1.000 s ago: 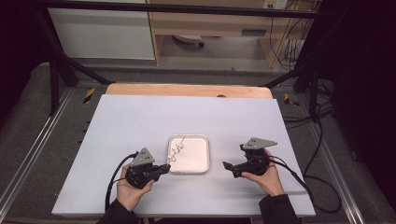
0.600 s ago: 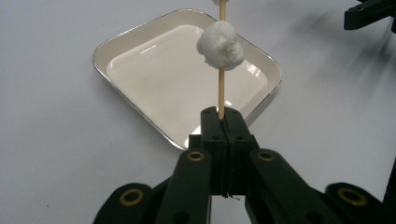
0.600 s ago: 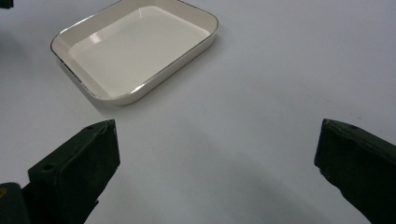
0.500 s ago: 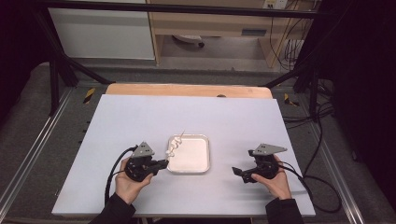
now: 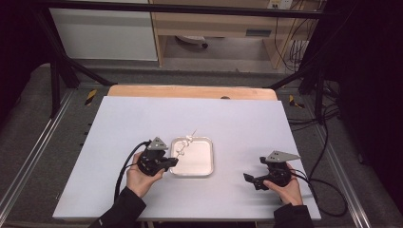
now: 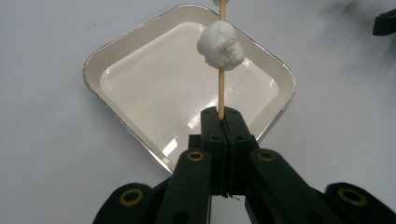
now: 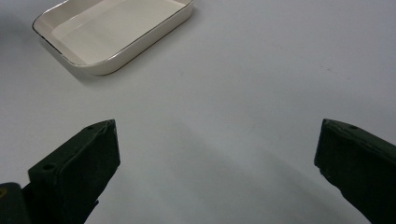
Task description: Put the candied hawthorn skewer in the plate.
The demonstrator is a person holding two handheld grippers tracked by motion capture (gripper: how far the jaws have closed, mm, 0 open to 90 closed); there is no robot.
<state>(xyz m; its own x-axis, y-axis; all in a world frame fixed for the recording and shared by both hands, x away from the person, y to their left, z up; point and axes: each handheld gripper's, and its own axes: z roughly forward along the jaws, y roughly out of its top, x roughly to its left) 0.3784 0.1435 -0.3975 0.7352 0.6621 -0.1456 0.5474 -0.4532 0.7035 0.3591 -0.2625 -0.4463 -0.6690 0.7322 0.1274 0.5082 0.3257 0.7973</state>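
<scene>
While the left tool pinches the thin wooden skewer at its base, its jaws pressed together, the white marshmallow-like lump hangs above the shallow cream square tray at the bench centre. The right tool, jaws spread and empty, waits at four o'clock. Next, probably, it must strip the lump into the tray. The skewer's tip is cut off.

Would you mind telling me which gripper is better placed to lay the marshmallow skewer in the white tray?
Left. The left gripper is shut on the skewer, holding it above the tray. The right gripper hangs open and apart.
</scene>
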